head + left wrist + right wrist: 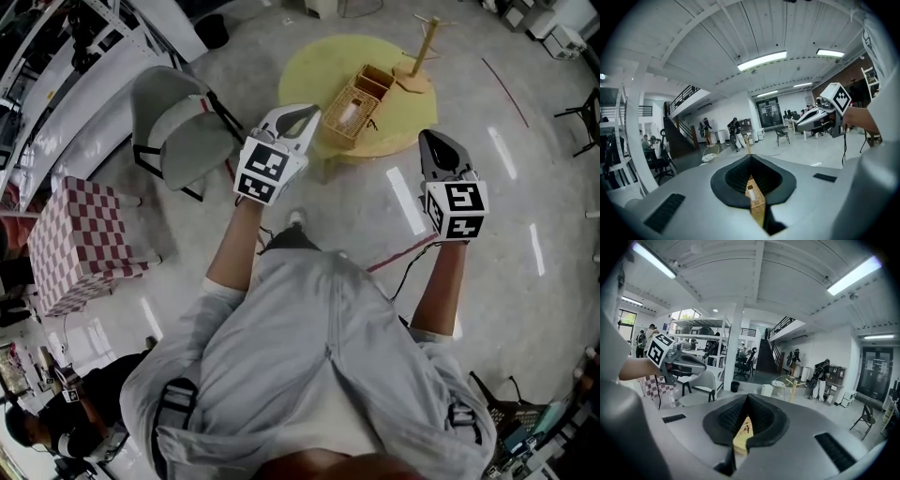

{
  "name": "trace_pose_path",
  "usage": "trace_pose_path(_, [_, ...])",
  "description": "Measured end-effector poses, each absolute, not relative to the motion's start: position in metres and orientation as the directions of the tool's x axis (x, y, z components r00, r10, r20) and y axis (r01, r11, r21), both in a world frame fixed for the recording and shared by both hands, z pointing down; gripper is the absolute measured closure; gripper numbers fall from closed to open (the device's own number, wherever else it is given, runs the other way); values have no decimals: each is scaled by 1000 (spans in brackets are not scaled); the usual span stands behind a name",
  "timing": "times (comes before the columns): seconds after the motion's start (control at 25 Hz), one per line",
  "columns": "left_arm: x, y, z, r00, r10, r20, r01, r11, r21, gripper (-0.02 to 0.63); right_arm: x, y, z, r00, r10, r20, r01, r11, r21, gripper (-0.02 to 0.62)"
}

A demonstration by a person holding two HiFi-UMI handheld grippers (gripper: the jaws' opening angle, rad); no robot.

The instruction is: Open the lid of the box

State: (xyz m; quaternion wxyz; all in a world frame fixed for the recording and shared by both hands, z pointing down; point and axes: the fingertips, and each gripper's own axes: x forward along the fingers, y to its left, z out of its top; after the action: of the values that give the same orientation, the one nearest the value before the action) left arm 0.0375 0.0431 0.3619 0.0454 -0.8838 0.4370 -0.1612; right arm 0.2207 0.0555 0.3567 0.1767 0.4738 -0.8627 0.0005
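A wicker box [352, 111] sits on a round yellow table [309, 70] in the head view, its lid down as far as I can tell. My left gripper [307, 111] hangs in the air just left of the table's near edge, with its jaws together and empty. My right gripper [433, 137] is raised to the right of the table, also shut and empty. In the left gripper view the wicker box [756, 199] shows through the slit below the closed jaw tips [751, 157]. The right gripper view shows closed tips [747, 395] over the yellow table top [742, 436].
A wooden stand [418, 64] rises on the table beside the box. A grey chair [183, 127] stands left of the table and a red-checked block [80, 244] further left. A red cable [403, 253] runs across the concrete floor. A person [42, 422] is at the lower left.
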Motion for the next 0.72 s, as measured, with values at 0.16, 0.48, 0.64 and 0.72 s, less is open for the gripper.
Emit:
trace_pose_path(0.16, [31,30,361,553,-800,231,-775,-596,-211,581,224,42,362,-470,-834,290,-836,526,157,572])
trace_pose_path(0.48, [24,-31,375,584,-776,237,-754,-627,-196,581,214,-5,376,-458,-827,327,-839,524,150,572])
trace_pose_path(0.64, [17,-81,375,616,-755,226,-728,-655,-204,581,202,-48,378,-438,-832,341,-853,504,135,572])
trace_pose_path(0.72, [11,-106,375,631,-741,228,-715,-670,-198,581,193,-71,375,-423,-838,345,-860,491,137,572])
